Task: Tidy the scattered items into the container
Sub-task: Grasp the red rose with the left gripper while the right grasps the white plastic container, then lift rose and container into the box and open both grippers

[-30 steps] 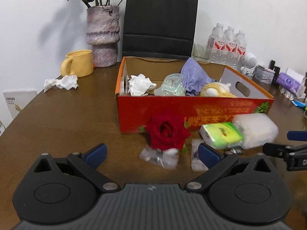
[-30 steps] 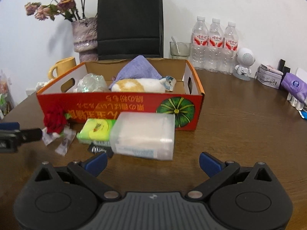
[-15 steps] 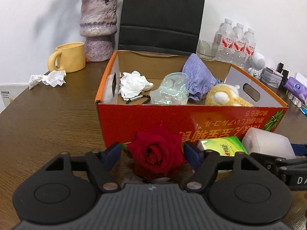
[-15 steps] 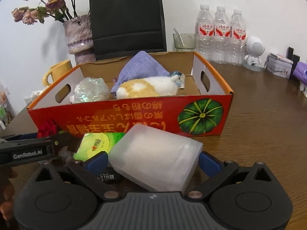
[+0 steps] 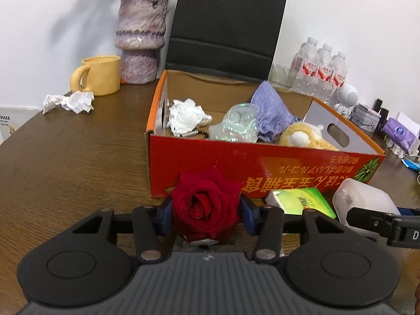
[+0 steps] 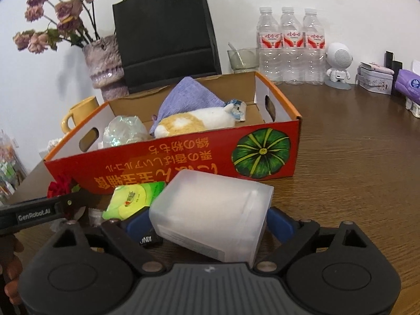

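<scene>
Where both grippers gaped before, left fingers (image 5: pixel 166 214) close on the rose (image 5: pixel 206 206), right on the box (image 6: pixel 212 214).

The left gripper (image 5: pixel 206 214) is closing its blue fingers (image 5: pixel 165 214) around a red rose (image 5: pixel 206 208), which sits between them just in front of the orange box (image 5: pixel 262 165). Beside the rose on the brown worktop (image 5: pixel 78 157) lie a green packet (image 5: pixel 302 203) and a frosted plastic container (image 5: pixel 365 202).
</scene>
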The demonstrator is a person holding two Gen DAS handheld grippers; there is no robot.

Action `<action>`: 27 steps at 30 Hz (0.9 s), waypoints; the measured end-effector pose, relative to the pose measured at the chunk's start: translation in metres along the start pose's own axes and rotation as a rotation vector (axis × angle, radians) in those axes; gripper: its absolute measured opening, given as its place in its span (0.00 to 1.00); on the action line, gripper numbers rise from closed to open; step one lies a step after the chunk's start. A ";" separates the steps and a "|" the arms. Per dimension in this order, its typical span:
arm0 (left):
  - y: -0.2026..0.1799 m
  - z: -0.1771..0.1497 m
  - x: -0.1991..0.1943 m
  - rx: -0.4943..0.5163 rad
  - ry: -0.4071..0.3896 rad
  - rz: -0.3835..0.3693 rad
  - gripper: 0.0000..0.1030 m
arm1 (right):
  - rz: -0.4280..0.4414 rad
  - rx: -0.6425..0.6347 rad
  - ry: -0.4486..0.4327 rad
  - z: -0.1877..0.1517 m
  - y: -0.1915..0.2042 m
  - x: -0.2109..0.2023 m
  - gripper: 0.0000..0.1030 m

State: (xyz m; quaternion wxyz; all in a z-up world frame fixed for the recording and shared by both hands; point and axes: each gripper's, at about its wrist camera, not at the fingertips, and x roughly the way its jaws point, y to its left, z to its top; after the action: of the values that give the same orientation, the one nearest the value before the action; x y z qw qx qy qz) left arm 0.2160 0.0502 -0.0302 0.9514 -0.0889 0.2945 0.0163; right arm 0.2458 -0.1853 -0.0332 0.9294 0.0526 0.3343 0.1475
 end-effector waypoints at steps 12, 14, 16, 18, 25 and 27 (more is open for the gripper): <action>-0.004 0.001 -0.037 -0.021 -0.092 -0.061 0.49 | 0.027 -0.013 -0.093 0.002 -0.001 -0.029 0.80; -0.008 0.004 -0.046 -0.013 -0.124 -0.075 0.49 | 0.028 -0.028 -0.119 0.005 0.000 -0.035 0.80; -0.011 0.007 -0.050 -0.011 -0.139 -0.082 0.49 | 0.032 -0.038 -0.120 0.005 0.001 -0.035 0.79; -0.012 0.010 -0.052 -0.016 -0.141 -0.098 0.49 | 0.039 -0.040 -0.115 0.006 0.001 -0.035 0.79; -0.015 0.020 -0.057 -0.024 -0.144 -0.132 0.49 | 0.067 -0.056 -0.157 0.020 0.003 -0.049 0.79; -0.016 0.031 -0.059 -0.017 -0.163 -0.139 0.49 | 0.072 -0.077 -0.187 0.034 0.004 -0.056 0.79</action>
State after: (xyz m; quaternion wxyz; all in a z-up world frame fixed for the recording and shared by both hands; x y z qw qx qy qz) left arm 0.1861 0.0411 0.0306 0.9702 -0.1157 0.2092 -0.0398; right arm 0.2257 -0.1985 0.0279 0.9520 0.0426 0.2379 0.1879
